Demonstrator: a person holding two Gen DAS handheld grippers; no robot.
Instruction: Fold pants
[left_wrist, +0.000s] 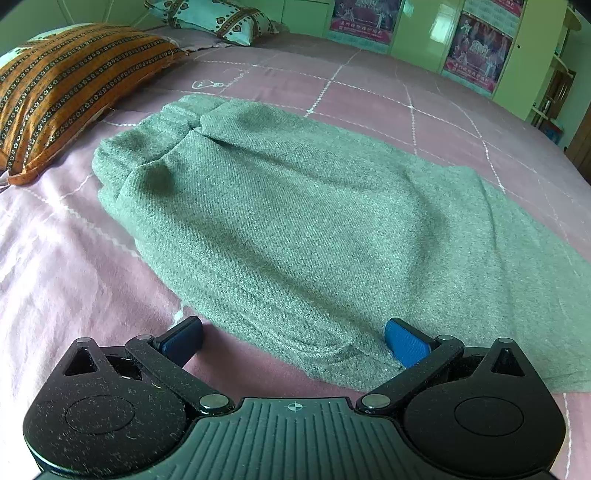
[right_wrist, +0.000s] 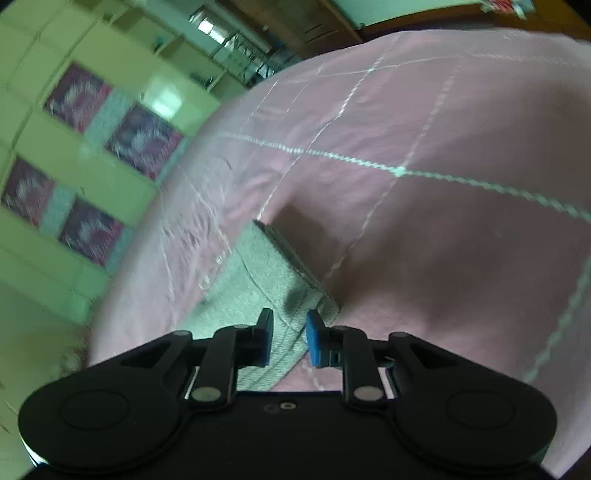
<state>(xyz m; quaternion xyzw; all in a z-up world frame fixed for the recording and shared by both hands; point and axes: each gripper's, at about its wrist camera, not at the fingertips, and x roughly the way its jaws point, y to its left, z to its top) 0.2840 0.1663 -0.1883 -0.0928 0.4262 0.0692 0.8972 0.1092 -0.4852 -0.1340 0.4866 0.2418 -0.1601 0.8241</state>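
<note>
**A:** So where are the pants (left_wrist: 295, 221) sitting relative to the grippers? That's what the next fold is hanging on, I think.

**B:** They're lying flat on the pink bedspread (left_wrist: 66, 266), straight ahead of the left gripper (left_wrist: 293, 341). Long axis is running from the near edge between its fingers away toward the striped pillow (left_wrist: 62, 92), where the bunched end is resting. Looks already doubled over once, but that's my read.

**A:** And the left one is doing what?

**B:** Sitting wide open, one blue pad on each side of the near edge, nothing pinched. The right pad (left_wrist: 404, 343) is touching the cloth, or close to it.

**A:** Right gripper (right_wrist: 290, 341)?

**B:** It's narrowed around a strip of the grey fabric (right_wrist: 258, 280) at a corner of the pants. The cloth is passing between the pads, but there's a visible gap, so I can't tell if it's actually clamping. That view is blurry too.

**A:** So which hand is nearer?

**B:** Both are at the cloth; the right looks closer to a hold.

**A:** Any labels?

**B:** None showing on the pants. There are posters (left_wrist: 472, 51) on the wardrobe with writing, but it's too small to read.
</note>
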